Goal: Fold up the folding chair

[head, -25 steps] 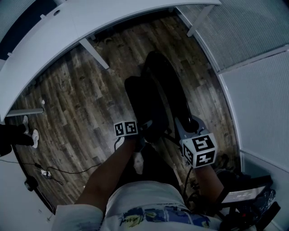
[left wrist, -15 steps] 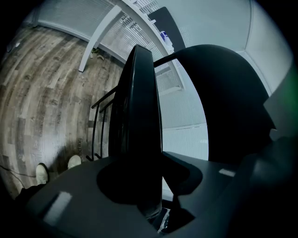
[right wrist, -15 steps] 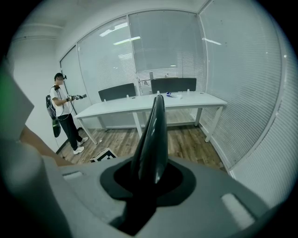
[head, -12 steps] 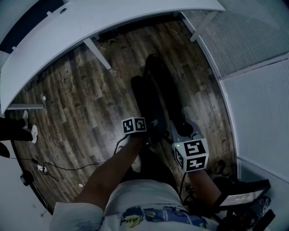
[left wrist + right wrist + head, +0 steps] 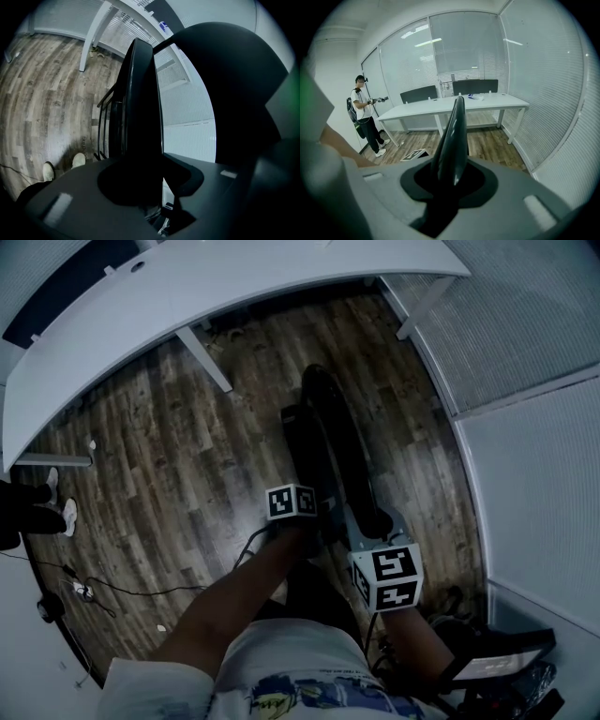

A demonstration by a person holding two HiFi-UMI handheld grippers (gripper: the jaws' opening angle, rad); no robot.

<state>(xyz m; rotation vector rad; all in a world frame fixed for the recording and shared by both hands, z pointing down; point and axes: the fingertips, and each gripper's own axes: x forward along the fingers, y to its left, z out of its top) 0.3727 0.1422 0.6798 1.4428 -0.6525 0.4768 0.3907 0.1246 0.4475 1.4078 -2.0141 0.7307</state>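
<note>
A black folding chair stands on the wood floor in front of me, its seat point(image 5: 305, 451) swung up close beside its backrest point(image 5: 342, 442). My left gripper point(image 5: 321, 518) is shut on the seat's near edge. In the left gripper view that edge point(image 5: 140, 103) runs up from between the jaws of the left gripper point(image 5: 140, 183), and the backrest point(image 5: 234, 84) looms at the right. My right gripper point(image 5: 370, 523) is shut on the backrest's top edge point(image 5: 454, 136), which stands in the gap of the right gripper point(image 5: 447, 183). Its jaws have just been opening slightly, with that edge still between them.
A long white desk point(image 5: 187, 296) curves across the back, with two dark chairs point(image 5: 476, 86) behind it. Glass walls with blinds point(image 5: 534, 427) close the right side. A person point(image 5: 365, 117) stands at the far left. Cables point(image 5: 84, 592) lie on the floor at the left.
My left gripper has carried the seat rightward toward the backrest, and the gap between the two panels has narrowed. The right gripper has kept its place on the backrest.
</note>
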